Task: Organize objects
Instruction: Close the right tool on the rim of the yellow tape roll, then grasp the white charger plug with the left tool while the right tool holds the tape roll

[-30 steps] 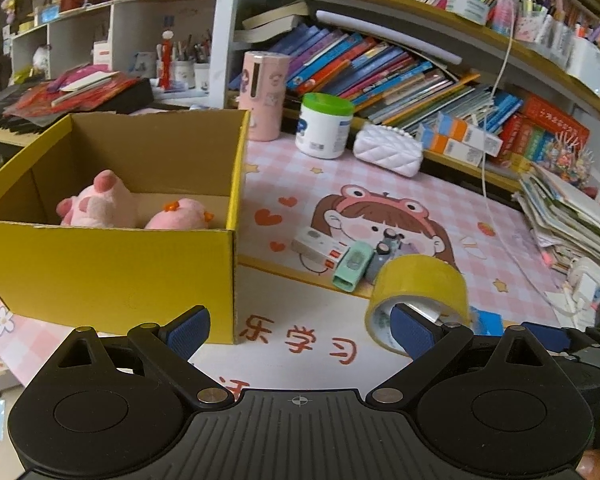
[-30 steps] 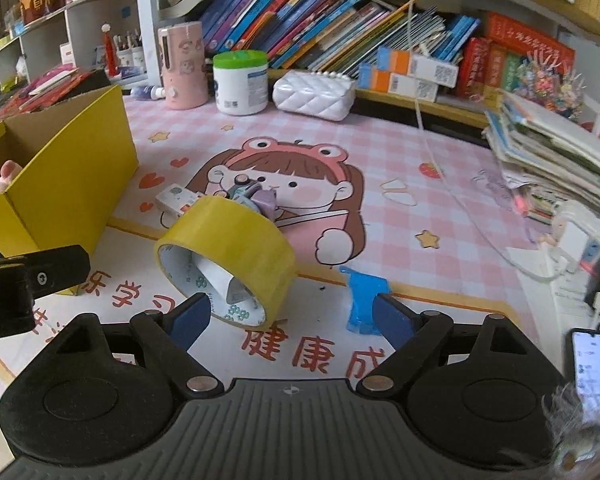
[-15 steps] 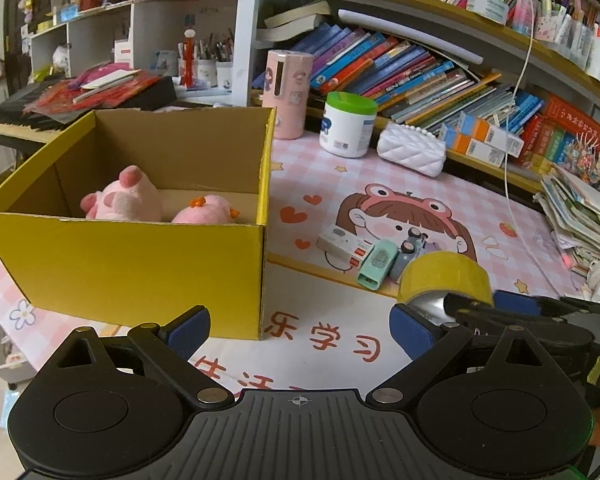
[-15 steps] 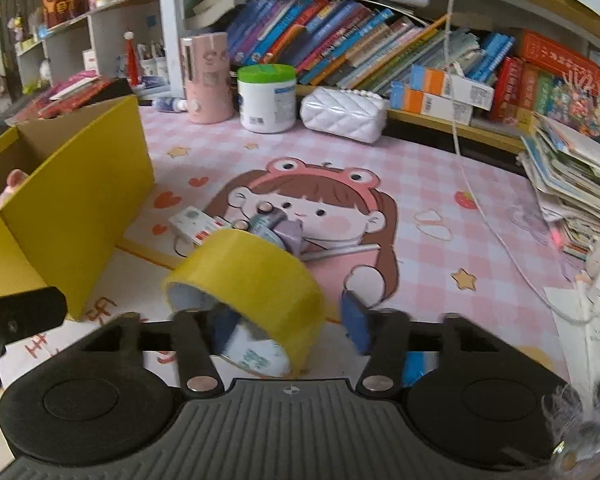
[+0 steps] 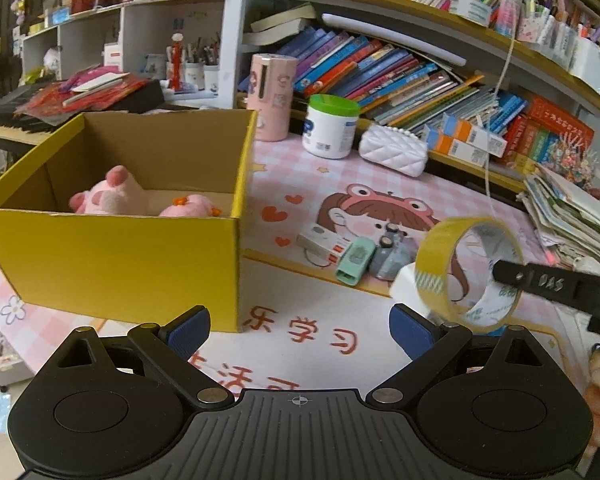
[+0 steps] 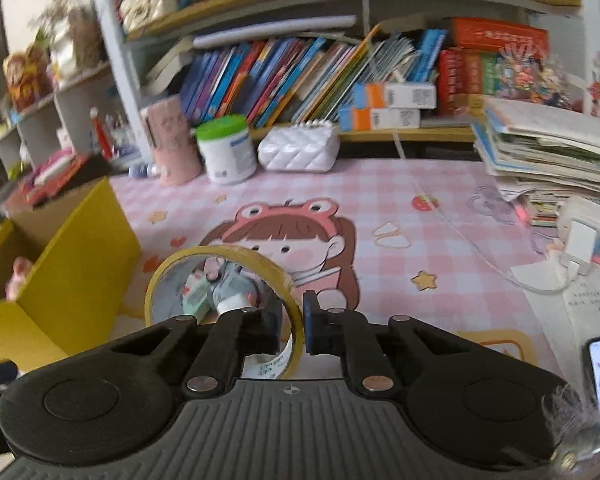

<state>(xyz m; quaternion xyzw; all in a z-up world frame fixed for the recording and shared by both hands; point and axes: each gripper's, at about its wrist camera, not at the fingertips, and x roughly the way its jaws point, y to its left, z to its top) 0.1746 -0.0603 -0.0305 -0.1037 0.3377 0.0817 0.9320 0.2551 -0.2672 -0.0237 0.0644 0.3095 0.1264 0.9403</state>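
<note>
Yellow tape roll (image 6: 224, 304) off the pink mat (image 6: 400, 200), its wall pinched between the clamped right gripper (image 6: 294, 326) fingers, one inside the ring, right of the yellow box (image 5: 112, 256) holding pink plush toys (image 5: 112, 198); left gripper (image 5: 300, 330) jaws wide apart, empty.

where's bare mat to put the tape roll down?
Bare mat lies between the white quilted purse and the paper stack. Another strip fronts the yellow box. The small items crowd the mat beside the tape roll.
</note>
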